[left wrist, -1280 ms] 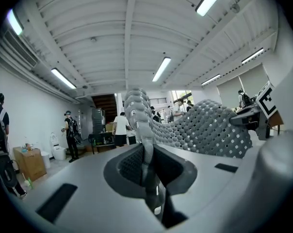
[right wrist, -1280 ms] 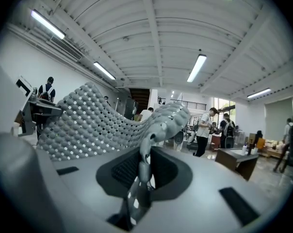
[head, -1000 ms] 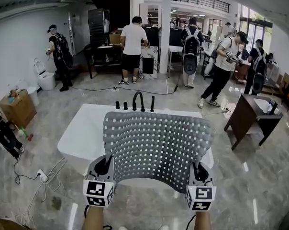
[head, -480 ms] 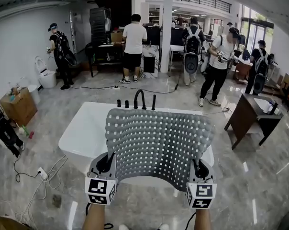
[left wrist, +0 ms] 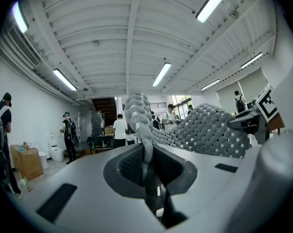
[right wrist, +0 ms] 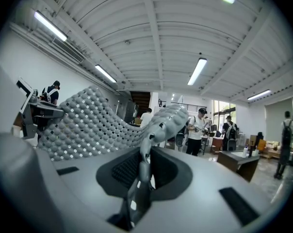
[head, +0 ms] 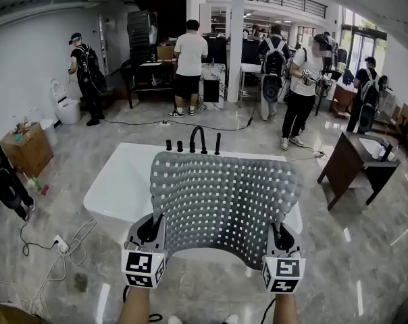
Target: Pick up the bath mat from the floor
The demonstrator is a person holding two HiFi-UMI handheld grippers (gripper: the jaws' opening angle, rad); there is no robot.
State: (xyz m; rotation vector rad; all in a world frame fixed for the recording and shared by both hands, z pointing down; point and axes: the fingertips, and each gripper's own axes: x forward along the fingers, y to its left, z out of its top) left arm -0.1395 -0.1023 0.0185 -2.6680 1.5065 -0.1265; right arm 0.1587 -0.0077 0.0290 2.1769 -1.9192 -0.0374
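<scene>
The grey bath mat (head: 224, 201), dotted with rows of small holes and bumps, is off the floor and held up in the air, spread wide in front of the person with its near edge low and its far edge curling upward; seen from the head view it hangs above the white bathtub (head: 116, 187) and covers much of it; the left gripper (head: 150, 231) has its jaws nearly together, pinched on the mat's near left corner, and the left gripper view shows a thin fold of the mat clamped between the pads; the right gripper (head: 279, 238) has its jaws likewise almost shut on the near right corner, with the mat's edge squeezed between them; between the two grippers the near edge sags in a shallow arc; beyond the mat, a black faucet (head: 196, 140) and its fittings stand on the far rim of the tub; a dark wooden table (head: 349, 160) stands to the right on the glossy marble floor (head: 89, 147); a cardboard box (head: 27, 150) and a white toilet (head: 63, 106) sit at the left by the wall; several people stand farther back in the room.
</scene>
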